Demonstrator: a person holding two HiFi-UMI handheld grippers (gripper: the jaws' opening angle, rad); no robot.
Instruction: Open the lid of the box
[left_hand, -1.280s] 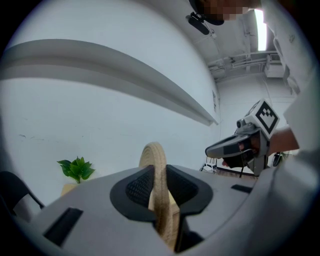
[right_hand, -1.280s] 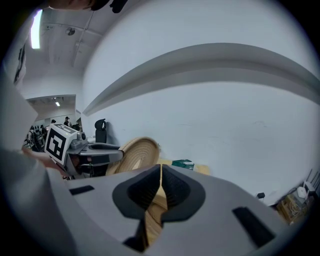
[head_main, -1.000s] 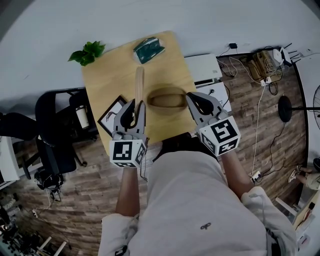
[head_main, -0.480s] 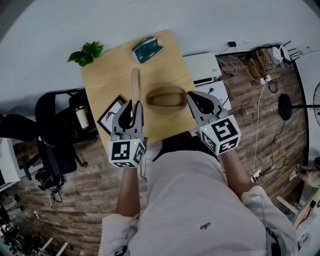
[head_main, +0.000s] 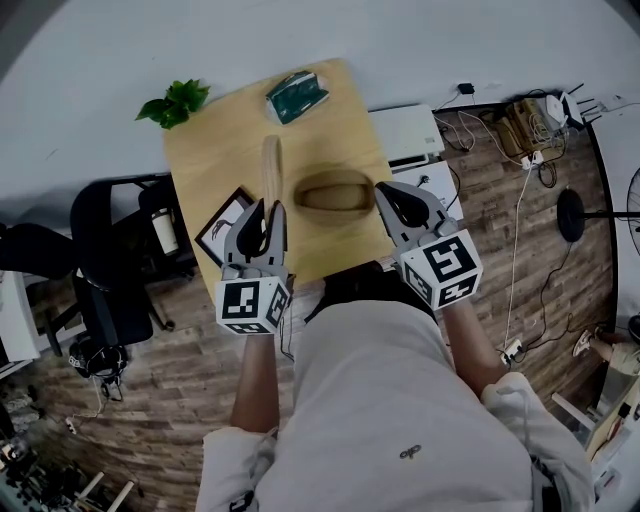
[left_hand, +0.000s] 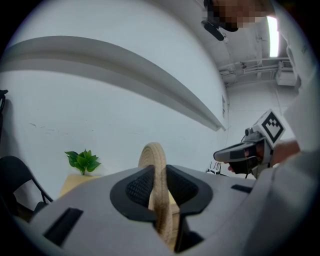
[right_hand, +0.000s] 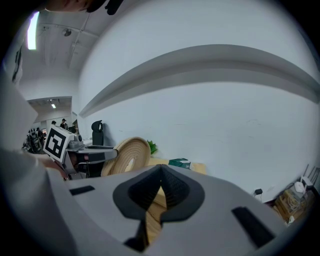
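Nothing I can actually read from my end. Whatever's on the green packet (head_main: 297, 97) at upper centre is way too tiny. Cubes on the left gripper (head_main: 266, 206) and right gripper (head_main: 384, 189) carry only black-and-white square patterns.

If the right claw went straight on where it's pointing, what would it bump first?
Probably the oval tan woven box, just ahead of the shut right gripper, though depth is hard to judge.

The left hand-held gripper (left_hand: 159, 171) clamps the woven lid (left_hand: 152, 154), upright and edge-on. A plant (left_hand: 83, 161) stands at left on the table (left_hand: 73, 183). The right hand-held gripper (left_hand: 239, 153) is at right.
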